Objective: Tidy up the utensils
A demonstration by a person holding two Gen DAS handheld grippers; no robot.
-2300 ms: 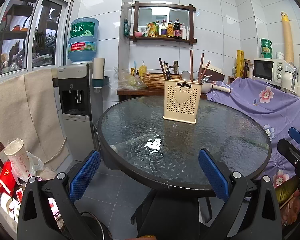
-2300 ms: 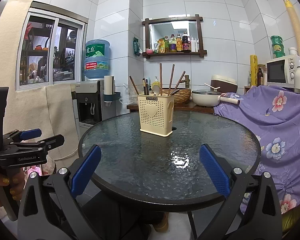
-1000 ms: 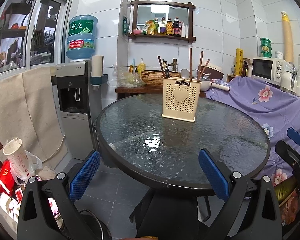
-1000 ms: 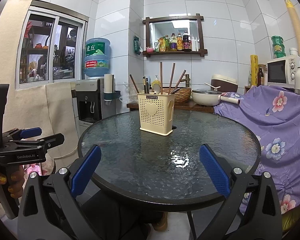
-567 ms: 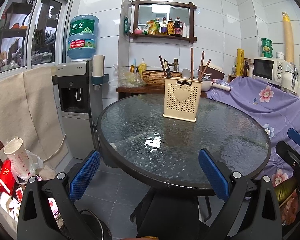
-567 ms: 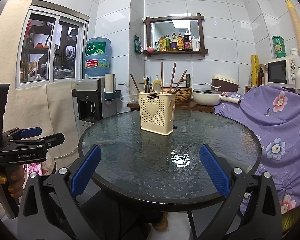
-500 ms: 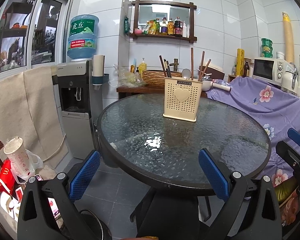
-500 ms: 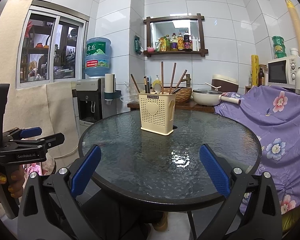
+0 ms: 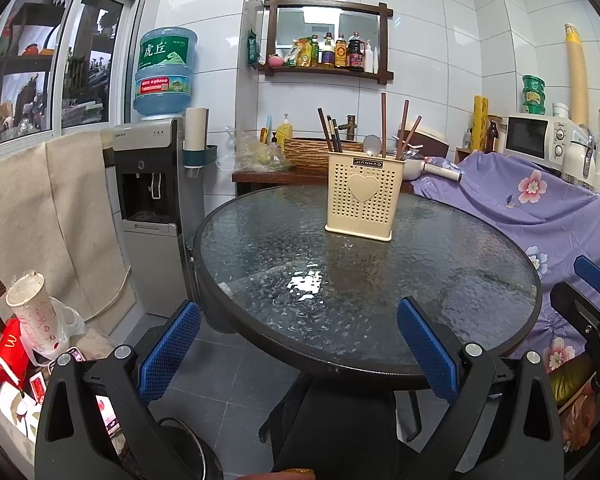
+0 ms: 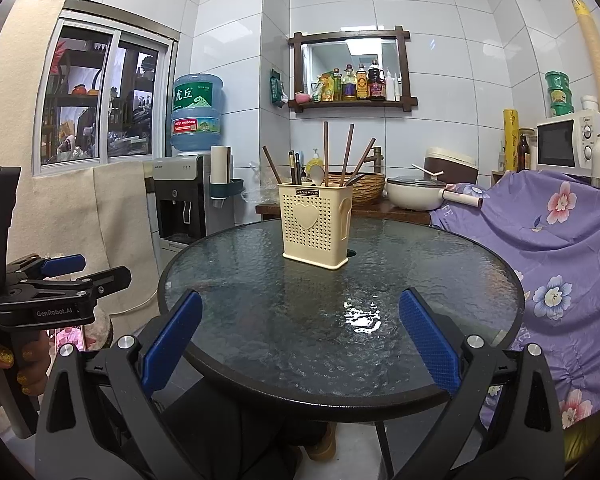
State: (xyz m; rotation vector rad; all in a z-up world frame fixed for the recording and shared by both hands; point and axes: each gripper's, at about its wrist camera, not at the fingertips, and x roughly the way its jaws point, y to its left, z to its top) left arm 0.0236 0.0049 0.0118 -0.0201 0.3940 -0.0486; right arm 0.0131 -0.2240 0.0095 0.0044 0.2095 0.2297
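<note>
Hovering released and empty off the table [image 9: 500,344] near edge: left gripper [image 9: 298,344], right gripper [image 10: 300,332]; bare glass lying before the utensil holder [image 10: 316,226].

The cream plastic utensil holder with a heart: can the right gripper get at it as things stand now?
Probably yes. The right gripper is open and empty, and only bare glass table lies between it and the cream plastic utensil holder; it must move forward first.
</note>
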